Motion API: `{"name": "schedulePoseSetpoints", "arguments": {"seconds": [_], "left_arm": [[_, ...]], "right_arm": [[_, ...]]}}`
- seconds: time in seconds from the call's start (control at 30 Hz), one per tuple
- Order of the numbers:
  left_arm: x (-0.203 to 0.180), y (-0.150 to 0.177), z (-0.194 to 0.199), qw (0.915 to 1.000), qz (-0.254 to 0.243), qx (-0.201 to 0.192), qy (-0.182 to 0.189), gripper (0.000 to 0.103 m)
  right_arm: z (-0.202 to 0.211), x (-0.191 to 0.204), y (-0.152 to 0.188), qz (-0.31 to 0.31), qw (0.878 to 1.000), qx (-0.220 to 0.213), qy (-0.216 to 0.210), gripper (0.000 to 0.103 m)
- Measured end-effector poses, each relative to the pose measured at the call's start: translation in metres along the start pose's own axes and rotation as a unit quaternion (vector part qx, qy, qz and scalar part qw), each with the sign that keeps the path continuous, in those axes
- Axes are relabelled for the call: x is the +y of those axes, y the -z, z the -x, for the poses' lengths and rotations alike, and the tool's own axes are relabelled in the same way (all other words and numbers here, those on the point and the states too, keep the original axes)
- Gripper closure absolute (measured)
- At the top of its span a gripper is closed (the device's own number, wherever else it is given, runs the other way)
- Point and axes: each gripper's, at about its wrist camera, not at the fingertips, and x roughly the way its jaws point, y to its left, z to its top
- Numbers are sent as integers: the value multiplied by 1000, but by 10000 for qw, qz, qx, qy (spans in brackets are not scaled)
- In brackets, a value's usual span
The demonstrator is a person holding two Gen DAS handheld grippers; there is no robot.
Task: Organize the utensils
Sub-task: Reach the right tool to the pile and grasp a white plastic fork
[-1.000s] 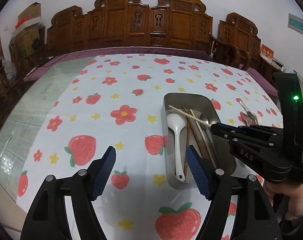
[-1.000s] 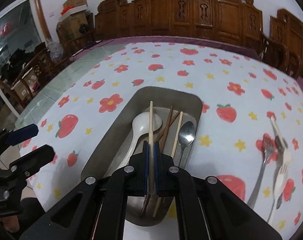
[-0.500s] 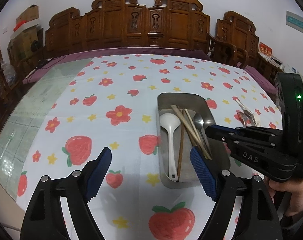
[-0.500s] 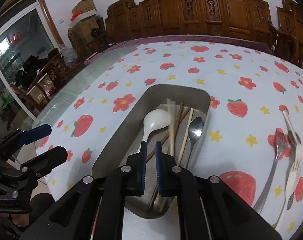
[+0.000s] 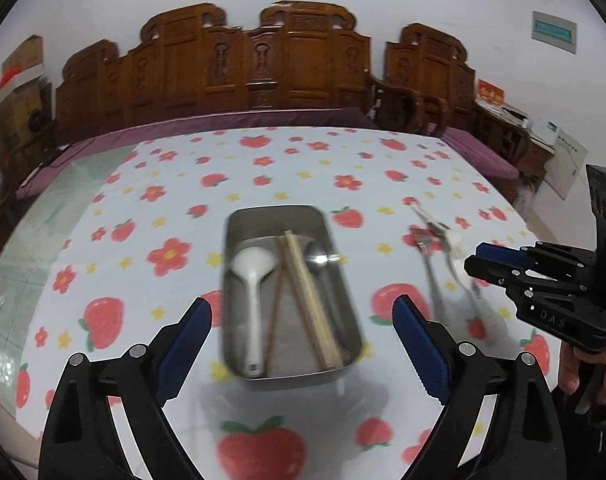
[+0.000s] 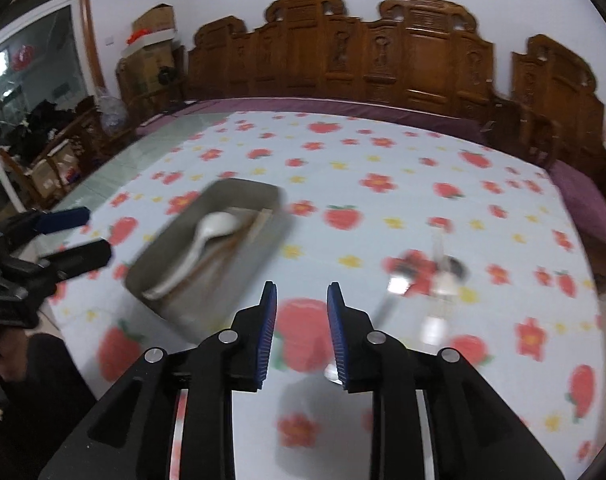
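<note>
A steel tray (image 5: 280,212) lies on the strawberry-print cloth. In it are a white spoon (image 5: 252,276), a metal spoon (image 5: 317,257), pale chopsticks (image 5: 311,304) and dark chopsticks (image 5: 276,308). Right of the tray, a metal fork (image 5: 433,280) and a white plastic fork (image 5: 457,258) lie loose on the cloth. My left gripper (image 5: 301,303) hovers short of the tray, its jaws opening wide around nothing. My right gripper (image 6: 302,287) is over bare cloth between the tray (image 6: 239,186) and the forks (image 6: 399,280), its jaws opening with nothing between them.
Carved wooden chairs (image 5: 259,64) line the table's far side. A purple cushion (image 5: 479,152) runs along the back and right edges. The cloth's left part is bare green glass (image 5: 35,216). Cardboard boxes (image 6: 153,32) stand at the back left.
My right gripper let the pale chopstick drop into the tray, then swung right toward the forks with its jaws parting. My left gripper shifted right and spread wider.
</note>
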Motion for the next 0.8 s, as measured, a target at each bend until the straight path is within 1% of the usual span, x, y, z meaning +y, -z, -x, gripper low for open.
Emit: {"name": "schedulePoseSetpoints", "arguments": {"seconds": [0.1,0.2,0.27,0.3,0.47,0.57,0.73,0.8], "left_arm": [[-19,-1,-7,9999,-58,41,136,15],[-36,-2,-18,9996,-177,68,203,15],[-45,-2,-27,9993,-251,97,243,15],[-50,-4,-33,9992,-280,113,268,15],[-64,-10,-60,9985,-341,191,373,15],[-72,-14,-72,9980,-420,229,416,15],[-87,-18,-89,9972,-463,297,509,15],[-93,-18,-96,9968,-509,326,523,15]], "right_arm": [[3,-32,9,-100,9997,33,238,75],[-4,-62,14,-286,9989,37,375,74],[-13,-77,16,-382,9983,28,447,68],[-19,-87,17,-488,9978,25,447,67],[-52,-118,13,-770,9965,60,330,67],[-65,-126,8,-826,9962,127,229,67],[-87,-142,3,-1041,9941,302,5,67],[-96,-149,5,-1191,9919,404,-194,67]]}}
